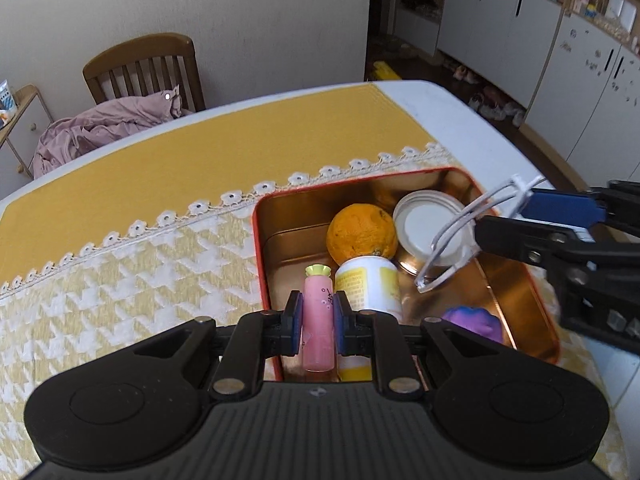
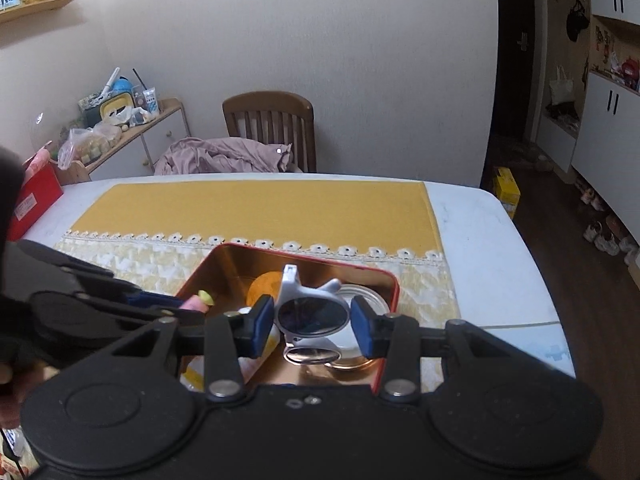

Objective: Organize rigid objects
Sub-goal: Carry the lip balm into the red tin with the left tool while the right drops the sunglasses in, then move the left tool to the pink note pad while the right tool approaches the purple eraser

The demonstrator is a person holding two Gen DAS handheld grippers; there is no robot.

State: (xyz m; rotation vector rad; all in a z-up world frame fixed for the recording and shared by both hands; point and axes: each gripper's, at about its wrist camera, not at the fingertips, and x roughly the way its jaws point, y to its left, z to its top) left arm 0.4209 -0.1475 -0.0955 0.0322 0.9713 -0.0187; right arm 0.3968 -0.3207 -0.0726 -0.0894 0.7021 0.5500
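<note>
A red tin (image 1: pixel 360 178) with a coppery inside sits on the patterned cloth. In it lie an orange (image 1: pixel 362 234), a round white lid (image 1: pixel 424 220), a yellow-and-white bottle (image 1: pixel 368 284) and a purple lump (image 1: pixel 474 320). My left gripper (image 1: pixel 318 308) is shut on a pink tube (image 1: pixel 318 332) with a yellow-green cap, held over the tin's near left part. My right gripper (image 2: pixel 312 320) grips white-framed sunglasses (image 2: pixel 308 312) over the tin's right side, above the lid. In the left wrist view the right gripper (image 1: pixel 504 220) comes in from the right with the sunglasses (image 1: pixel 450 248) hanging down.
A yellow runner with a lace edge (image 2: pixel 256 208) covers the white table (image 2: pixel 480 240) beyond the tin. A red box (image 2: pixel 32 200) stands at the table's far left. A wooden chair (image 2: pixel 272 120) with pink cloth (image 2: pixel 224 156) on it sits behind the table.
</note>
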